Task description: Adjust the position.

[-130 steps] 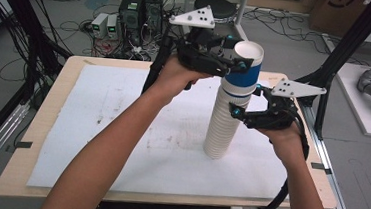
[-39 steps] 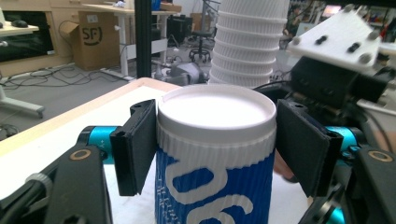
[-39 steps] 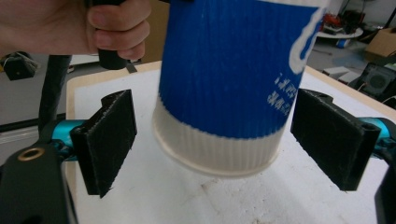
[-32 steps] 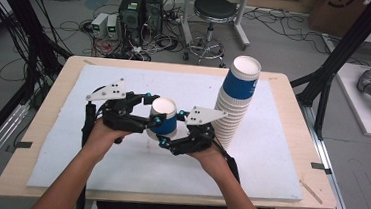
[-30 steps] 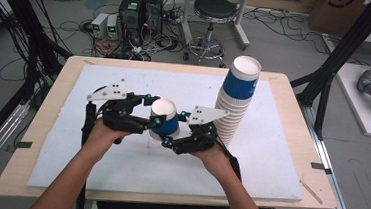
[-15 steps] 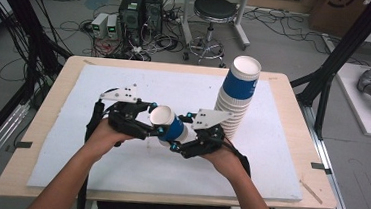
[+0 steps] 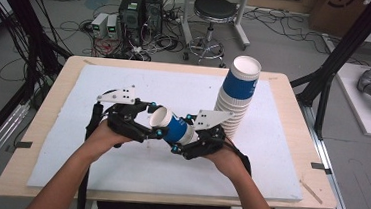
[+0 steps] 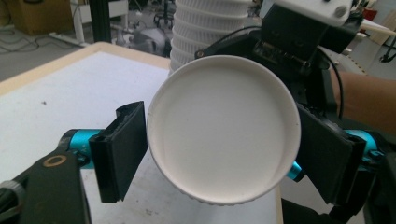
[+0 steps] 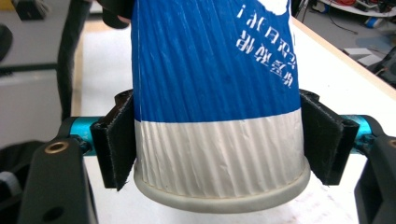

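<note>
Cup stack (image 7: 235, 97) blocks right; left mat (image 7: 73, 100) free.

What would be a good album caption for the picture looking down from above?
Two hand-held grippers, left gripper and right gripper, hold a tilted blue paper cup beside a tall cup stack.

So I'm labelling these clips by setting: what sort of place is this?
Most likely a lab or workshop set up for recording: desktop computers and loose cables lie on the floor, a black frame stands around the table, and a stool sits behind.
</note>
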The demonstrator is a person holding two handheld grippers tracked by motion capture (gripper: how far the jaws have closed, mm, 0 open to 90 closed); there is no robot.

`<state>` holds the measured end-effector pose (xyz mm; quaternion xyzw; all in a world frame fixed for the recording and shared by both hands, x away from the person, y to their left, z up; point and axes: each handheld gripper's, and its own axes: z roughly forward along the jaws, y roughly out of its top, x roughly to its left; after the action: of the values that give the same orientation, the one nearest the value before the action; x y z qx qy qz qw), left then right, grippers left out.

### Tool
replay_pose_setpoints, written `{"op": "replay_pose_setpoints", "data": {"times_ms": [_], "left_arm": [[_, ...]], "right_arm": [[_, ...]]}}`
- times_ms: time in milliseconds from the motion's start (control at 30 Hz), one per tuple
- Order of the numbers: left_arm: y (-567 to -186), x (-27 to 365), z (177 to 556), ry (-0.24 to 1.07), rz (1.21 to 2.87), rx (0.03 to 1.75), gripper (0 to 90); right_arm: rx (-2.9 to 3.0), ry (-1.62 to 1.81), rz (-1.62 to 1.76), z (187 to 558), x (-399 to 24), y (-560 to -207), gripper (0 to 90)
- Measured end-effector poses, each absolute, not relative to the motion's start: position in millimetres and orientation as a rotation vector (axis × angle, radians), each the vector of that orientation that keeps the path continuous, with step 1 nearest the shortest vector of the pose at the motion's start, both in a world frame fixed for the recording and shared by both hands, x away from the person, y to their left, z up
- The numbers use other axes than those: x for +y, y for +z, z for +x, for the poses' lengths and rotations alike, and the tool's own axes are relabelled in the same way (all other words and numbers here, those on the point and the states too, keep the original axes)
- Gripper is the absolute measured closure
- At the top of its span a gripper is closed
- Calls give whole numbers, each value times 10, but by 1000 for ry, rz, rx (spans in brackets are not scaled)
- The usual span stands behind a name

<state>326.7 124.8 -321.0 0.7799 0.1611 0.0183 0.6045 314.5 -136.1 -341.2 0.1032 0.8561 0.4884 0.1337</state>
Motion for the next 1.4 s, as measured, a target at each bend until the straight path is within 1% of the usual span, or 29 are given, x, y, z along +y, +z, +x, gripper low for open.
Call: {"op": "replay_pose_setpoints", "data": {"times_ms": [67,100,200,267,333,367,400,500,667,700,767,833,867,933,1067,1133,1300,1400], "left_arm": [[-3225,1241,3280,26,1829,358,227],[-3231,1242,3284,23,1835,346,268],[-3246,1270,3293,5,1820,321,284],[-3259,1301,3300,-24,1781,329,287],[-3274,1334,3294,-32,1743,329,292],[-3283,1349,3290,-42,1722,327,293],[-3292,1361,3282,-54,1700,322,295],[-3311,1378,3265,-75,1670,314,295],[-3335,1356,3249,-78,1743,327,283],[-3343,1343,3243,-61,1768,321,273],[-3354,1322,3243,-41,1802,327,210],[-3366,1302,3254,-54,1831,319,201],[-3375,1285,3250,-69,1850,286,208],[-3382,1281,3249,-84,1852,265,267],[-3398,1294,3248,-102,1847,232,283],[-3402,1317,3253,-116,1813,228,286],[-3396,1365,3249,-119,1724,222,289],[-3382,1391,3249,-122,1692,220,291]], "right_arm": [[2489,1384,284,3141,-1353,-3397,237],[2489,1372,273,3143,-1349,-3396,238],[2492,1372,255,3141,-1357,-3401,227],[2456,1419,259,3123,-1375,-3413,185],[2418,1530,336,3105,-1408,-3447,141],[2401,1594,385,3106,-1430,-3473,135],[2401,1678,425,3109,-1458,-3525,134],[2418,1698,425,3104,-1440,-3560,140],[2455,1641,370,3100,-1460,-3537,171],[2456,1601,340,3102,-1466,-3524,174],[2482,1536,294,3089,-1475,-3495,187],[2489,1510,270,3093,-1477,-3486,188],[2518,1465,235,3085,-1478,-3471,189],[2529,1452,222,3083,-1478,-3468,188],[2566,1443,225,3055,-1499,-3477,185],[2526,1484,205,3059,-1504,-3480,170],[2495,1574,282,3053,-1506,-3488,141],[2504,1577,296,3076,-1486,-3511,142]]}}
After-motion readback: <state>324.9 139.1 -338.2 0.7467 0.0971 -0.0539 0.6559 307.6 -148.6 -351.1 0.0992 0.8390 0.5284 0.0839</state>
